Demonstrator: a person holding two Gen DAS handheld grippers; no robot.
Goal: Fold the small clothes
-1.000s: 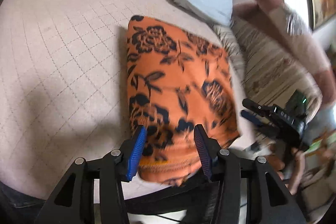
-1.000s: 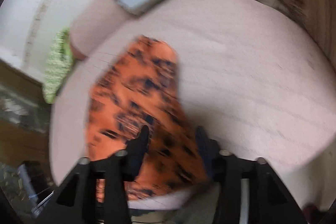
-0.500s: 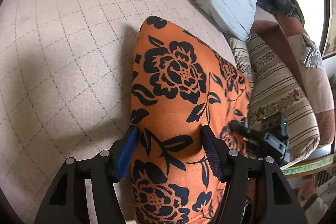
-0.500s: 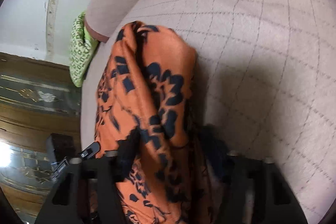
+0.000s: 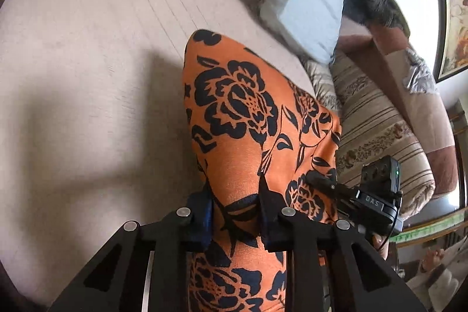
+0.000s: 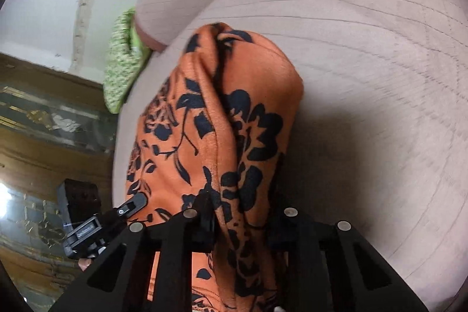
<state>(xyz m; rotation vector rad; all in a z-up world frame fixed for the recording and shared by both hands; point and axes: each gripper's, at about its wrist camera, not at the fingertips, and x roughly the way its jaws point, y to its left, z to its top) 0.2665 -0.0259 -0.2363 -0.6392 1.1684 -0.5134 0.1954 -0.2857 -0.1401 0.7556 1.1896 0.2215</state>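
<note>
An orange garment with black flowers (image 5: 242,113) lies folded lengthwise on a beige quilted cover (image 5: 87,54). My left gripper (image 5: 234,189) is at its near end. The jaws are closing, and a bunched ridge of the fabric is pinched between the blue pads. My right gripper (image 6: 242,201) grips the same garment (image 6: 234,107) at its other near corner. Its jaws are also closing, with a fold of cloth between the fingers. Each view shows the other gripper beside the cloth: the right gripper (image 5: 321,183) and the left gripper (image 6: 131,205).
A pale blue pillow (image 5: 307,5) and a striped cushion (image 5: 377,122) lie beyond the garment, with a person (image 5: 418,95) reclining on them. A green patterned cloth (image 6: 122,66) hangs at the cover's edge, beside a wood and glass cabinet (image 6: 44,119).
Both grippers came forward and down over the garment's near end. Their jaws went from wide apart around the cloth to pinched on it. The fabric now bunches up between the fingers.
</note>
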